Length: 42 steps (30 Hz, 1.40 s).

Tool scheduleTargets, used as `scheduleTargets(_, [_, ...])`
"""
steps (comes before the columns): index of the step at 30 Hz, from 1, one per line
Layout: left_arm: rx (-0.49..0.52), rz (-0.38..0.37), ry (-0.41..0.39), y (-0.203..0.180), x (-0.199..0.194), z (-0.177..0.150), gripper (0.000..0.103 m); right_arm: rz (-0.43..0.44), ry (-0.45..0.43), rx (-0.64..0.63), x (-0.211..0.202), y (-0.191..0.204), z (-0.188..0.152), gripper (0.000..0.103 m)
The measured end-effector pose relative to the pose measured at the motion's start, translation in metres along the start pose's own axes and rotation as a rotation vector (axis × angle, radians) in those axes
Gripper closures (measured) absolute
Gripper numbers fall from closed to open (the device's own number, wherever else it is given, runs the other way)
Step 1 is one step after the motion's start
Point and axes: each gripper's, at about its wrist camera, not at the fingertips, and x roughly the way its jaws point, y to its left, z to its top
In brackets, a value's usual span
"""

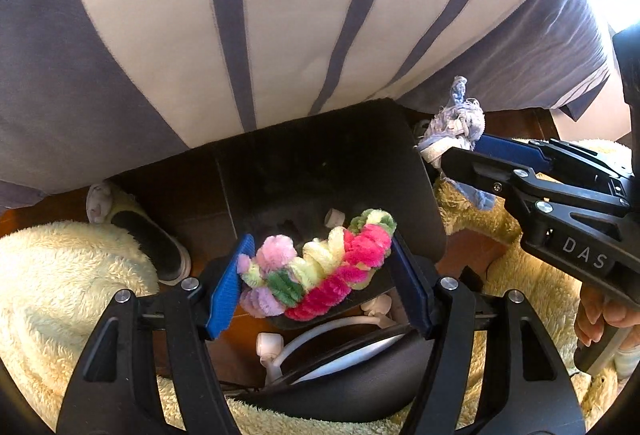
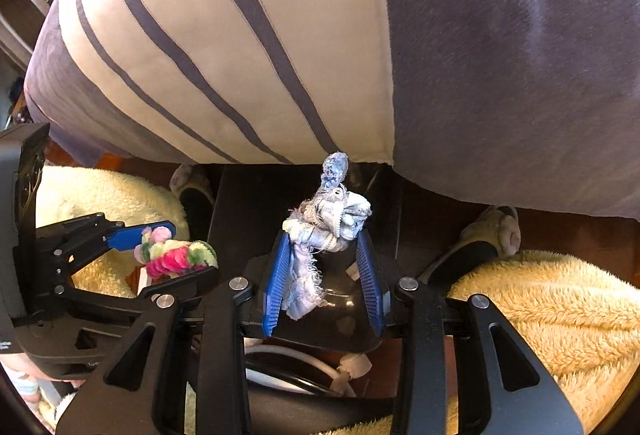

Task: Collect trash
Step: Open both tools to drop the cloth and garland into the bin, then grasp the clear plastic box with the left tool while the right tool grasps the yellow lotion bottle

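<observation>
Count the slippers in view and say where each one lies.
2. One slipper lies on the floor right of the black bin, the other slipper left of it, both beside fluffy legs. More may be hidden.

The dark wooden floor point(image 1: 208, 219) carries a black bin point(image 1: 340, 163), slippers point(image 1: 140, 231) and bedding point(image 1: 280, 15).

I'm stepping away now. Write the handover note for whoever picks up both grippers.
Left gripper: closed on the bundle of coloured pipe cleaners, held over the black bin.
Right gripper: grips the frayed blue rag, also above the bin; its hold looks light.
Done: both pieces picked up and brought to the bin.
Left: drop both in, then look for more trash.
</observation>
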Motion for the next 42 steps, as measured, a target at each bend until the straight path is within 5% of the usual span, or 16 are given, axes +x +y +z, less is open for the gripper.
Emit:
scheduleTargets(7, [-0.003,0.025,0.013,-0.001,0.002,0.000,0.035,0.006,0.009,0.018,0.004,-0.002,0.002,0.057])
scheduleTargets(15, [0.005,0.040,-0.015,-0.001,-0.005,-0.001,0.015,0.005,-0.017,0.024,-0.004,-0.001,0.003,0.042])
scheduleTargets(22, [0.000,0.056,-0.078,-0.002,-0.024,0.001,0.010,-0.040,-0.064,0.047,-0.018,-0.007,0.005,0.012])
scheduleTargets(42, [0.007,0.161,-0.383,0.009,-0.142,0.029,0.008,-0.090,-0.328,0.061,-0.122,-0.017,0.034,0.006])
